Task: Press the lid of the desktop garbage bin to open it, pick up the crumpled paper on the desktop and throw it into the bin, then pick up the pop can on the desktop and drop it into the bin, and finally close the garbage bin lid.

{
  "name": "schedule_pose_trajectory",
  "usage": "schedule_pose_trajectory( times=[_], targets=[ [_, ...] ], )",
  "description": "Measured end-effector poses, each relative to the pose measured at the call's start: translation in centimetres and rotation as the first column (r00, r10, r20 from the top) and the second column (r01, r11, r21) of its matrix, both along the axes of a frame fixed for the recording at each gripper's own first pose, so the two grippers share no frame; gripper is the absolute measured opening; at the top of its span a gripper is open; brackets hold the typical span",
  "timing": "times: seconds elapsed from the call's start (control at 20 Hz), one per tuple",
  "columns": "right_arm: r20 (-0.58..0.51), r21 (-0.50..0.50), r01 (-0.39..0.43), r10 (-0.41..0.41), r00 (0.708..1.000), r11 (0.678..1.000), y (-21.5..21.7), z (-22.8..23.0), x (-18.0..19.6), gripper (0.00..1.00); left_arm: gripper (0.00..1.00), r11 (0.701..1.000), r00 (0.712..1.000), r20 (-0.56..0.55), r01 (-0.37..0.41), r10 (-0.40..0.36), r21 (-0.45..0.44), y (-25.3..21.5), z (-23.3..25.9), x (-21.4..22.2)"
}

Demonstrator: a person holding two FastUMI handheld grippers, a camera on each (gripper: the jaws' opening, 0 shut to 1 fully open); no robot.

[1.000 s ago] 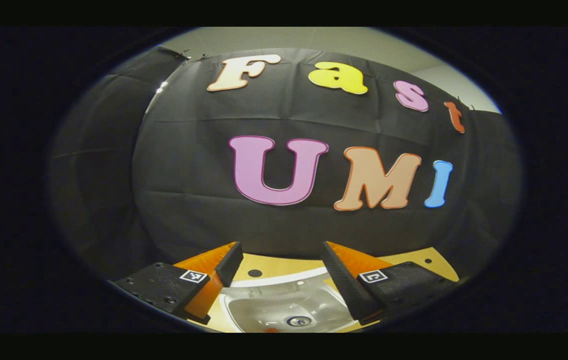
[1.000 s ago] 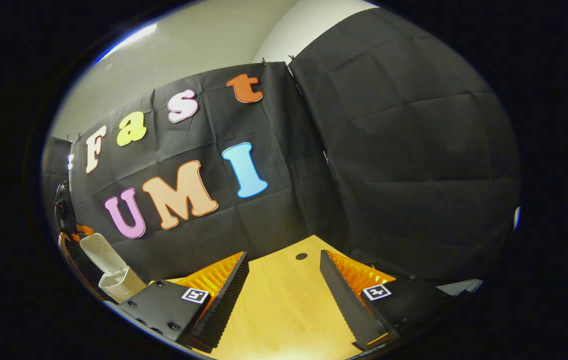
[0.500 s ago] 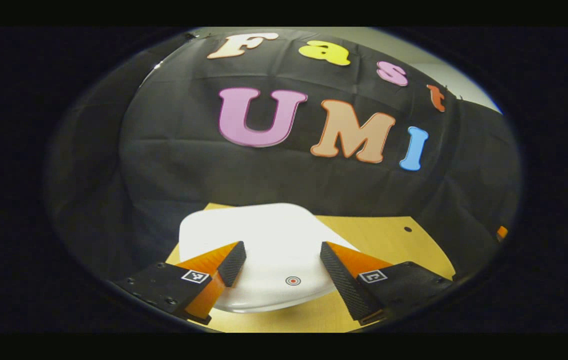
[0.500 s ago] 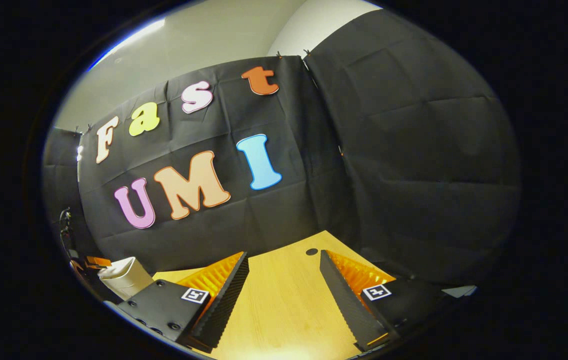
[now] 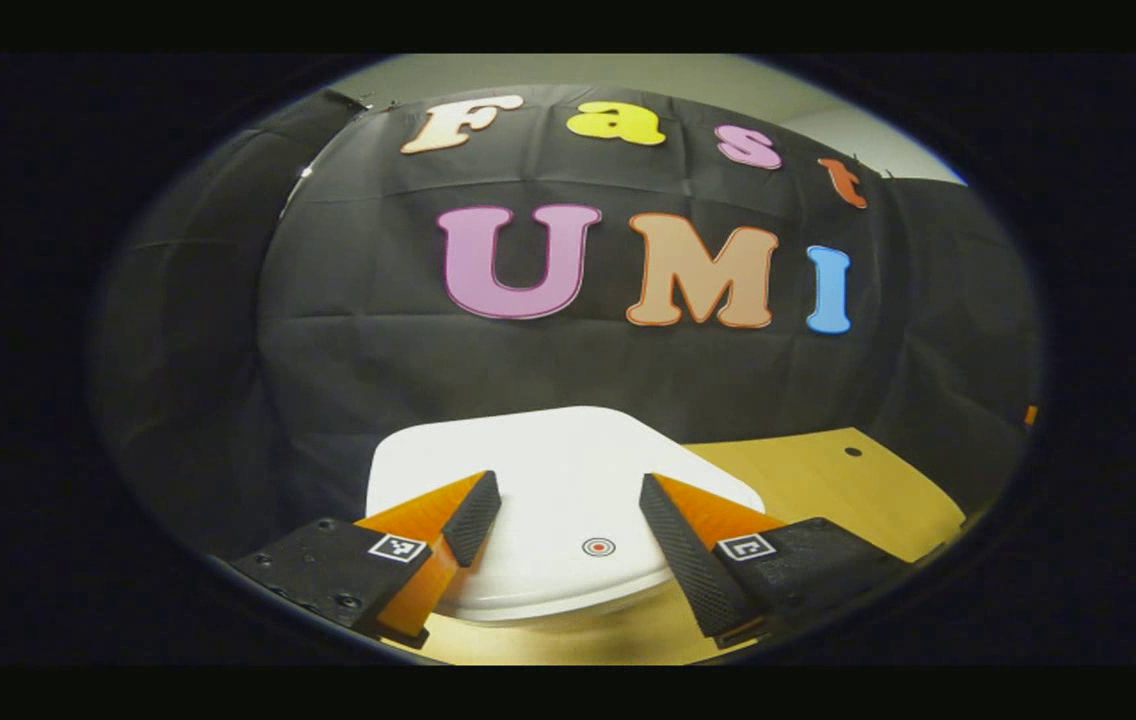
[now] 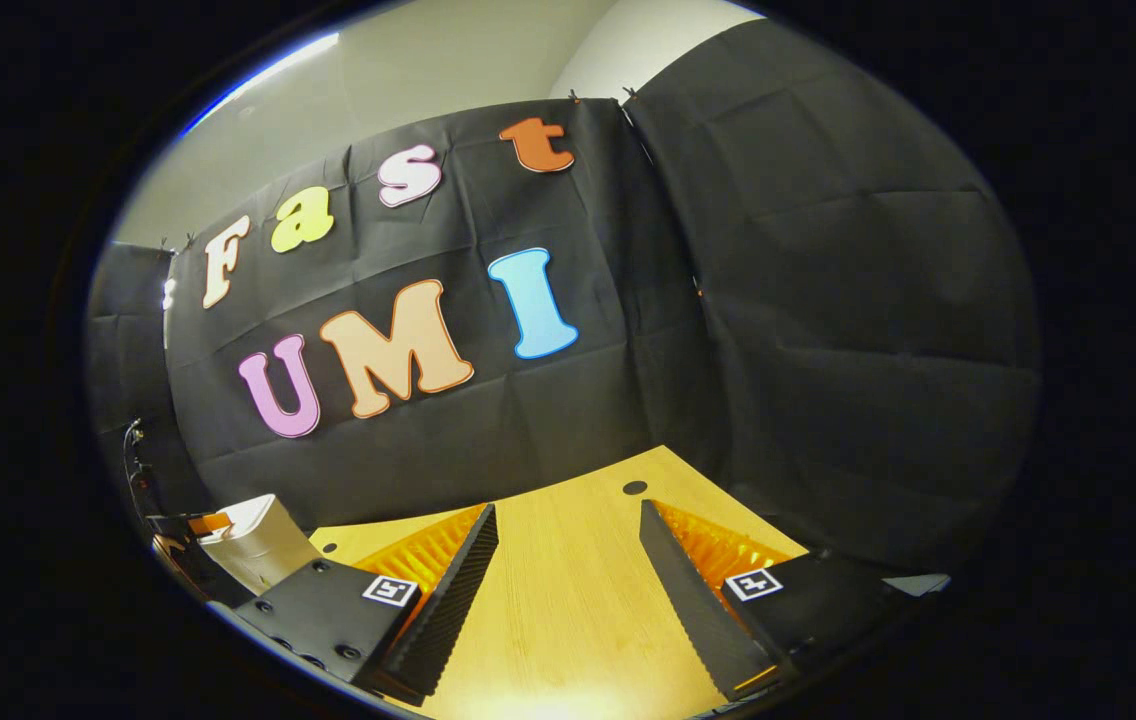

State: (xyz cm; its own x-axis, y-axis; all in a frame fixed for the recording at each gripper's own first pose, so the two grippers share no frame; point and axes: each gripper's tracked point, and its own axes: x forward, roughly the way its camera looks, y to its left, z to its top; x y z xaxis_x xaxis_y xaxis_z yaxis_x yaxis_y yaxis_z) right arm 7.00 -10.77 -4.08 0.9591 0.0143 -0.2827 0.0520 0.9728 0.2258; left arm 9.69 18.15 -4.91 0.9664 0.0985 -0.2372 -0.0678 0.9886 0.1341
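Left gripper spread wide, hovering over closed white bin lid, fingers either side of small round mark on lid's near edge; contact with lid cannot be told. Right gripper likewise spread wide, holding nothing, over bare wooden tabletop, small dark hole at 12 o'clock beyond fingertips. White garbage bin at 9 o'clock in right gripper view, lid down, well apart from right gripper.
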Motion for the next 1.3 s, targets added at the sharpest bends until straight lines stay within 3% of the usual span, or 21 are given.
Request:
schedule_pose_trajectory(
  times=[0.15, 0.3, 0.45, 0.55, 0.95, 1.15, 1.2, 1.25, 1.3],
  targets=[
    [-0.004, 0.006, 0.014, -0.014, 1.0, 1.0, -0.7, -0.7, -0.3, 0.95, 0.89, 0.998, 0.999, 0.022, -0.037, 0.036, 0.056, -0.2, -0.7, 0.6],
    [-0.005, 0.032, 0.027, -0.027, 1.0, 0.999, -1.5, -1.4, -0.9, 0.95, 0.9, 0.998, 0.997, 0.044, -0.066, 0.065, 0.016, -0.2, -1.2, 0.4],
    [-0.009, 0.045, 0.033, -0.033, 0.999, 0.998, -2.2, -2.1, -1.2, 0.95, 0.91, 0.995, 0.994, 0.094, -0.071, 0.064, 0.069, -0.3, -1.2, 0.4],
    [-0.006, 0.047, 0.04, -0.04, 0.999, 0.998, -2.8, -2.2, -1.6, 0.96, 0.91, 0.995, 0.991, 0.108, -0.082, 0.076, 0.058, -0.2, -1.2, 0.4],
    [0.044, 0.117, 0.063, -0.069, 0.997, 0.991, -4.3, 2.6, -1.3, 0.95, 0.88, 0.99, 0.991, 0.091, -0.102, 0.093, 0.101, -0.1, 0.7, 0.4],
    [0.055, 0.114, 0.039, -0.046, 0.997, 0.993, -3.1, 3.2, -0.7, 0.96, 0.9, 0.995, 0.97, 0.23, -0.091, 0.082, 0.029, -1.7, 5.0, -0.5],
    [0.058, 0.113, 0.027, -0.034, 0.998, 0.993, -2.4, 3.3, -0.7, 0.95, 0.83, 0.997, 0.959, 0.271, -0.08, 0.079, -0.005, -2.7, 6.7, -1.0],
    [0.066, 0.113, 0.007, -0.014, 0.998, 0.994, -1.5, 3.5, -0.8, 0.96, 0.89, 0.997, 0.951, 0.299, -0.072, 0.079, -0.037, -3.8, 8.2, -1.9],
    [0.08, 0.11, -0.013, 0.004, 0.997, 0.994, -0.4, 3.7, -0.7, 0.92, 0.87, 0.996, 0.943, 0.324, -0.059, 0.077, -0.065, -5.0, 9.5, -3.0]
  ],
)
